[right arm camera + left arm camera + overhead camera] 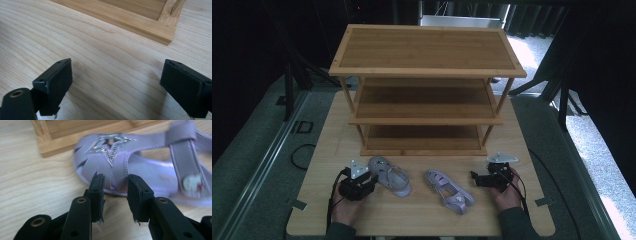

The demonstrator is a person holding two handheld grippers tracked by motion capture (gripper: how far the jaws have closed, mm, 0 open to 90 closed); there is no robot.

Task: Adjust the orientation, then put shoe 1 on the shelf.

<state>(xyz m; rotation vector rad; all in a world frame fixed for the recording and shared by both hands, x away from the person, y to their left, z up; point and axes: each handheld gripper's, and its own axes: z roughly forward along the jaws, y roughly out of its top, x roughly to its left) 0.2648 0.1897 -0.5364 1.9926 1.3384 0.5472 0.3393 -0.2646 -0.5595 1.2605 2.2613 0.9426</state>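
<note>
Lower left of the high view: left gripper [368, 176], jaws parted at the toe of a lilac sandal [389, 175], not pressing. Lower centre: second sandal [450, 191]. Lower right: right gripper [475, 179], jaws spread over bare table [322, 150].

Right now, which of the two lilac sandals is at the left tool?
The left sandal, its toe end right at the left tool. The other sandal lies mid-table, apart from both tools.

Left tool [373, 176] at purple sandal [389, 176]
</note>
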